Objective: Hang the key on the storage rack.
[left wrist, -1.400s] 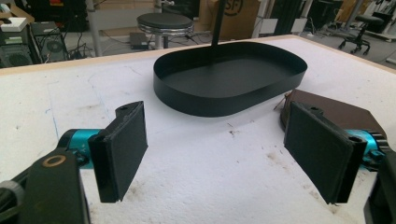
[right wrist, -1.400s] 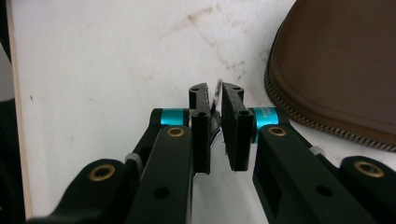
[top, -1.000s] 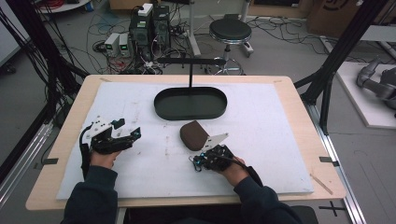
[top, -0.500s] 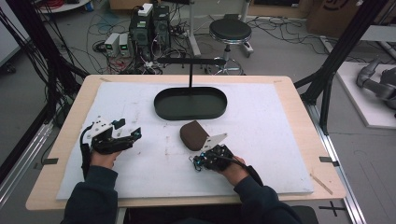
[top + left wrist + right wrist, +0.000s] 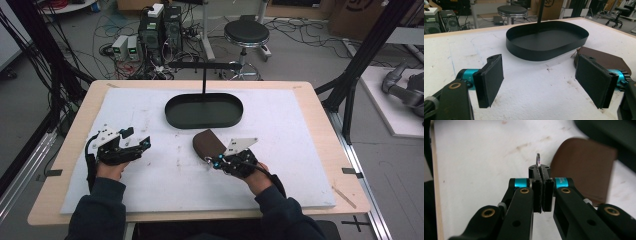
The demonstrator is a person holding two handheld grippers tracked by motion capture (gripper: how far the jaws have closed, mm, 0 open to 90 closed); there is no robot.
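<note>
High view: black oval tray [image 5: 204, 111] sat mid-tabletop [image 5: 310, 125]; brown leather pouch [image 5: 206, 143] lay just in front of it, right gripper [image 5: 214, 161] at its near edge.

Left gripper view: left gripper [image 5: 544, 82] fingers stood wide, empty.

Right gripper view: fingers [image 5: 539, 192] pinched on a thin metal ring [image 5: 538, 160], probably the pouch's zipper pull. Judgement: pull steadily along the zip line, pouch braced.
</note>
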